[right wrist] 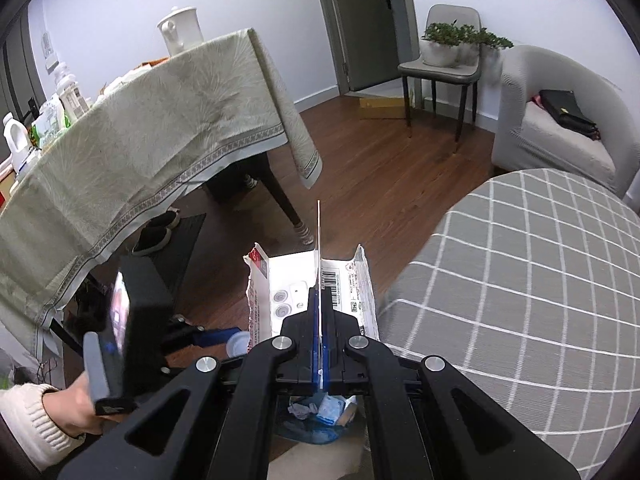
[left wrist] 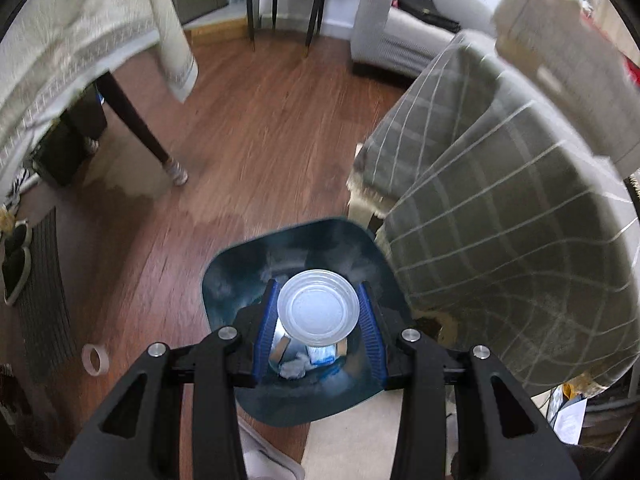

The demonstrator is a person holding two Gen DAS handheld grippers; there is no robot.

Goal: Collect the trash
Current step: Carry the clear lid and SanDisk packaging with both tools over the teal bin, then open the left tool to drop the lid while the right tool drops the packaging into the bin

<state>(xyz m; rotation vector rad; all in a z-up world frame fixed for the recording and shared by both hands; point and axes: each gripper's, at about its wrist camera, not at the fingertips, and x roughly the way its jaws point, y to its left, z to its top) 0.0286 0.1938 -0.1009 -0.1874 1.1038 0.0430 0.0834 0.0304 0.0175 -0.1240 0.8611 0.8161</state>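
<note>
Left gripper (left wrist: 318, 322): my jaws are spread, one on each side of a clear plastic cup (left wrist: 318, 312). They look to be touching its sides, so I'd say it's a light hold, not a hard squeeze.

Right gripper (right wrist: 320, 308): jaws pressed together, pinching a flattened white package (right wrist: 316, 284) by its middle fold, so the flaps stick out both ways.

Trash bin (left wrist: 240, 268): blue-lined, straight under the cup in the left view. The right view catches it low down too, below the package. Already some crumpled paper (left wrist: 294, 369) and wrappers in there.

Where things stand: both bits of trash are hanging over the bin, looks like just the drop is left.

What could go wrong: the cup's light and round, so if one side lets go first it could tip, clip the rim and roll off across the wood floor (left wrist: 260, 120). The package is wide with its flaps out, so it might bridge the opening or slide off the liner edge.

Beside the bin: the grey checked bed (right wrist: 520, 280) is right up against it, so a bounce could end up there.

Further out: worktop with the pale tablecloth (right wrist: 160, 140), then a chair (right wrist: 440, 68) with plants and a grey armchair (right wrist: 560, 120).
</note>
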